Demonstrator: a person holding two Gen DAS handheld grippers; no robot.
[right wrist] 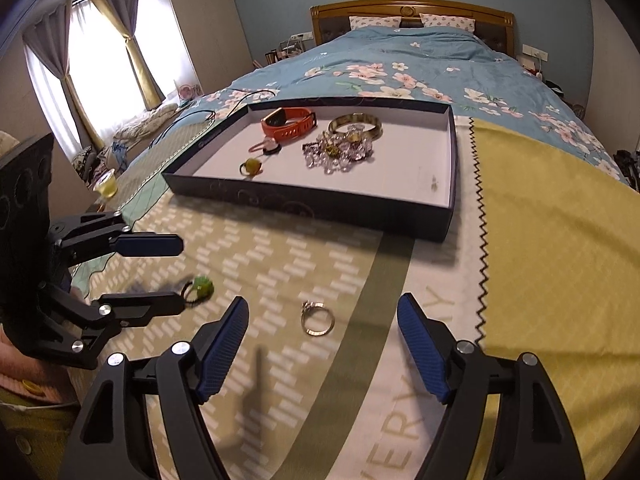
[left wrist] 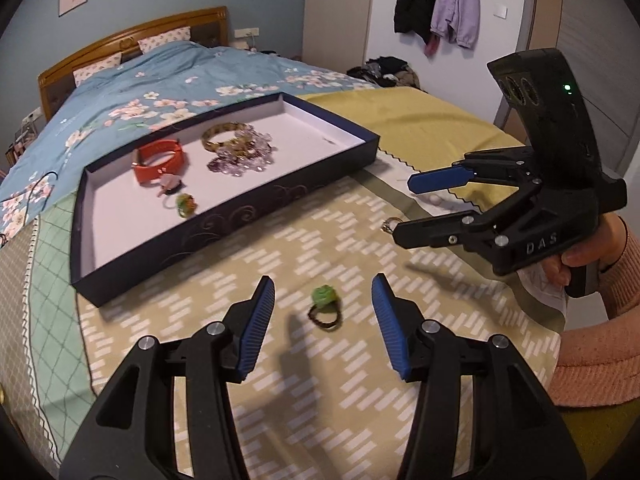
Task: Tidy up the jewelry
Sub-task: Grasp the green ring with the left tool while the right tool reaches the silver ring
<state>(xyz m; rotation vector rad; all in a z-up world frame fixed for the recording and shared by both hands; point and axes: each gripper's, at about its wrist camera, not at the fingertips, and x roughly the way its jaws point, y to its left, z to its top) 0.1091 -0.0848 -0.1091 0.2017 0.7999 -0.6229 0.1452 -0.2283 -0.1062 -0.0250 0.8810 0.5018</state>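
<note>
Left tongs [left wrist: 323,312] open, empty, green ring [left wrist: 325,307] on bedspread [left wrist: 240,300] between tips. Right tongs [right wrist: 322,344] open, empty, silver ring [right wrist: 317,318] between tips. Tray [right wrist: 320,204] at 12 o'clock.

Daylight pours through the curtained window [right wrist: 106,52], which glares white, while the room stays fairly dim and warm-toned. The claws throw soft shadows on the bed cover [left wrist: 280,264]. Both fisheye views bend hard at the dark, vignetted corners, and the green ring [right wrist: 200,286] looks slightly smeared with blur.
</note>
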